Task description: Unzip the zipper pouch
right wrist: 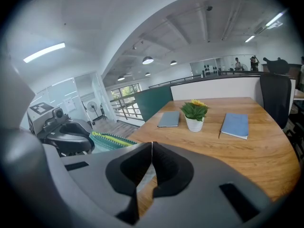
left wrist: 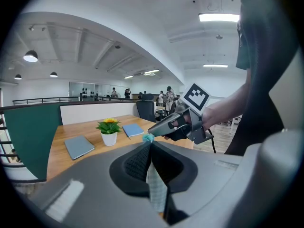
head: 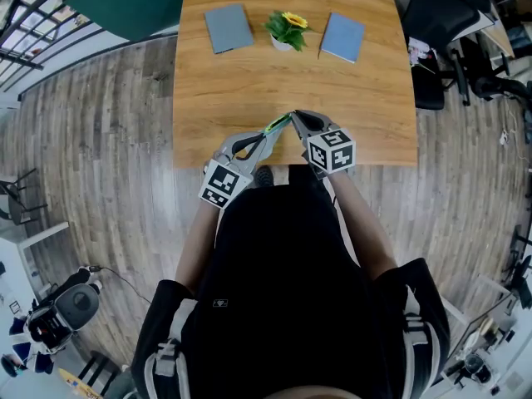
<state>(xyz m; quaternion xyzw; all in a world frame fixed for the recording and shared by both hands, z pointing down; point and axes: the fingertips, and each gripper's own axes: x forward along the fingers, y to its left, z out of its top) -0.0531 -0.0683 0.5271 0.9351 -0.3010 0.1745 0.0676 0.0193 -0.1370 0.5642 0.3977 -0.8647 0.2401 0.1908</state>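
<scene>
The zipper pouch (head: 278, 124) hangs stretched between the two tongs at the near edge of the wooden surface (head: 249, 90), close in front of the person's body and well apart from the things at the far side. The left tongs (head: 268, 131) are clenched on one end of it: in the left gripper view a pale, fine-checked cloth runs down through the closed jaws, and a small teal tip pokes out just past them. The right tongs (head: 294, 116) come in from the other side, jaws pressed together, their tip touching that teal end. A pale sliver shows under their closed jaws, but I cannot tell whether they pinch the slider or the cloth itself. From the right gripper view the pouch is a slim band, teal with close cross ribs and a yellow-green strip along its top edge, reaching from the left tongs toward the right jaws. At the far end of the surface stand a small potted plant (head: 287, 30) with a yellow flower and a blue-grey notebook (head: 228, 27) on each side of it.
</scene>
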